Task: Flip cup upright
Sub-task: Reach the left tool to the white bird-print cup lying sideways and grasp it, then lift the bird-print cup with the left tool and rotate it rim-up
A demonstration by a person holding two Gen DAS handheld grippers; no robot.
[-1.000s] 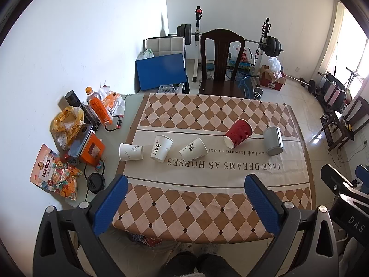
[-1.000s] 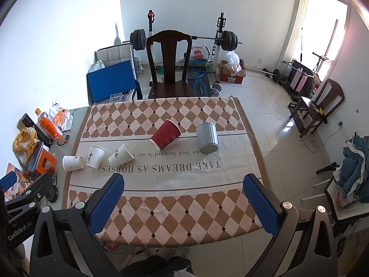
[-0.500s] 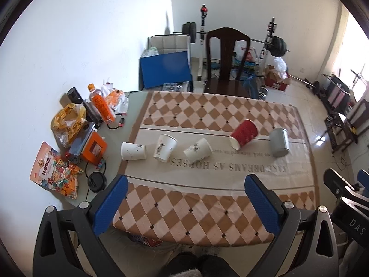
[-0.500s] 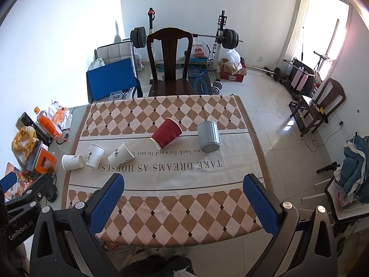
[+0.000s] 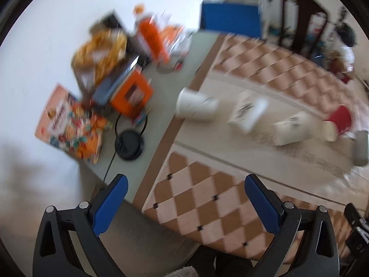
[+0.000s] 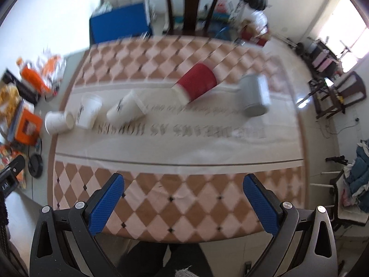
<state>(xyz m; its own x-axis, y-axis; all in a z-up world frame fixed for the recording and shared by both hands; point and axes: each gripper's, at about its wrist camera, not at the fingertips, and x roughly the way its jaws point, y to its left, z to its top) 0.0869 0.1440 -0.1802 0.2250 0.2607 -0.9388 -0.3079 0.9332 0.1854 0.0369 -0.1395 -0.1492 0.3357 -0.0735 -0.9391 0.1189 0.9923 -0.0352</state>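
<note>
Five cups lie tipped in a row on the cloth: three white, one red, one grey. Both the left gripper and right gripper gape empty, well short. A fast approach risks knocking light cups rolling.

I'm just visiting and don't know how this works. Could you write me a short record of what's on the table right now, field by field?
surface: table with a checkered cloth
cups: five, all lying on their sides in a row
white cups: three at the left end
red cup: right of the white ones
grey cup: at the right end
left gripper: open, holding nothing, apart from the cups
right gripper: open, holding nothing, apart from the cups
image quality: both views motion-blurred
</note>
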